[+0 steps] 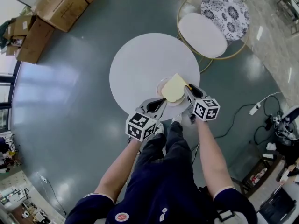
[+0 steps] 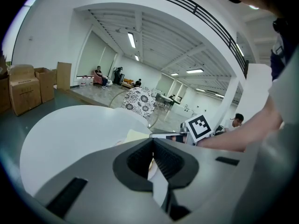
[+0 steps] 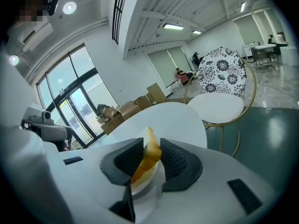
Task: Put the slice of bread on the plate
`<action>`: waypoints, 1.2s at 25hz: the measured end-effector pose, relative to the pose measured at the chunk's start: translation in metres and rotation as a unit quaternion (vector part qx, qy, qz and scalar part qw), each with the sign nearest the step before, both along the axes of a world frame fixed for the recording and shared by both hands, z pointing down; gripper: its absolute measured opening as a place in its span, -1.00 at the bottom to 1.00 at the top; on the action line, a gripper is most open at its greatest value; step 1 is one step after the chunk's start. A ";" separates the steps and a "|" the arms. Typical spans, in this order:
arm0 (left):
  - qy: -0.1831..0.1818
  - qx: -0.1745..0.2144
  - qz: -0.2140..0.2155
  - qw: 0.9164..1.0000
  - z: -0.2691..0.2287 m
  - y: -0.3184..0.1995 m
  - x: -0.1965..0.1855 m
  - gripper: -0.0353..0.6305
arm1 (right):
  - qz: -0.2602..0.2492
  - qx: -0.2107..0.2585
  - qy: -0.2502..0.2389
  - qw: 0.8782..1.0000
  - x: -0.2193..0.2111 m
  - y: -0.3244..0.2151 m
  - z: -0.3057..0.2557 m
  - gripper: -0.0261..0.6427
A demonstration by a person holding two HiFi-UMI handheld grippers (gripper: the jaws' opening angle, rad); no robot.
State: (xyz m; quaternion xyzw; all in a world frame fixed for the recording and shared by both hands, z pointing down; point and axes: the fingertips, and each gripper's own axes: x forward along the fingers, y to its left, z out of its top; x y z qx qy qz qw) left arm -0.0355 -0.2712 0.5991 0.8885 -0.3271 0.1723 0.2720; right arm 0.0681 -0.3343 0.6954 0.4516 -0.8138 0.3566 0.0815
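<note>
A pale yellow slice of bread [image 1: 174, 87] hangs tilted over a small pinkish plate [image 1: 161, 84] near the front edge of the round white table [image 1: 140, 64]. My right gripper [image 1: 188, 88] is shut on the slice's right edge; in the right gripper view the bread [image 3: 148, 155] stands on edge between the pads, with the plate [image 3: 140, 188] just below. My left gripper [image 1: 162, 102] sits at the plate's near-left rim, its jaws closed together on what looks like the rim. From the left gripper view, the bread [image 2: 135, 135] shows beyond the jaws.
A white-seated chair [image 1: 205, 34] with a gold frame and patterned back [image 1: 225, 13] stands beyond the table on the right. Cardboard boxes [image 1: 56, 8] lie at the far left. A power strip and cable [image 1: 254, 108] run over the floor at the right. My legs are close to the table's near edge.
</note>
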 end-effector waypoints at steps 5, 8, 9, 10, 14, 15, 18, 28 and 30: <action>-0.001 -0.005 0.004 1.000 0.005 -0.004 0.002 -0.88 | -0.008 0.000 0.035 0.999 0.001 -0.001 0.007 -0.62; 0.000 -0.007 0.006 1.000 0.006 -0.007 0.005 -0.88 | -0.013 -0.001 0.052 0.999 0.002 -0.002 0.011 -0.61; 0.000 -0.007 0.007 1.000 0.007 -0.008 0.005 -0.88 | -0.014 -0.001 0.055 0.998 0.002 -0.003 0.012 -0.60; 0.000 -0.007 0.007 1.000 0.007 -0.009 0.006 -0.88 | -0.016 -0.001 0.056 0.998 0.002 -0.003 0.013 -0.59; 0.001 -0.006 0.010 1.000 0.006 -0.010 0.010 -0.88 | -0.020 -0.003 0.051 0.998 0.007 -0.003 0.012 -0.58; 0.001 -0.006 0.010 1.000 0.005 -0.010 0.010 -0.88 | -0.021 -0.003 0.051 0.998 0.008 -0.004 0.011 -0.58; 0.003 -0.003 0.011 1.000 0.002 -0.011 0.010 -0.88 | -0.019 0.001 0.050 0.999 0.012 -0.003 0.004 -0.58; 0.018 0.033 0.011 0.999 -0.036 -0.012 0.013 -0.88 | -0.049 0.093 0.022 0.994 -0.003 0.002 -0.095 -0.63; 0.026 0.042 0.007 0.999 -0.049 -0.012 0.014 -0.88 | -0.055 0.112 0.022 0.992 -0.004 0.005 -0.115 -0.70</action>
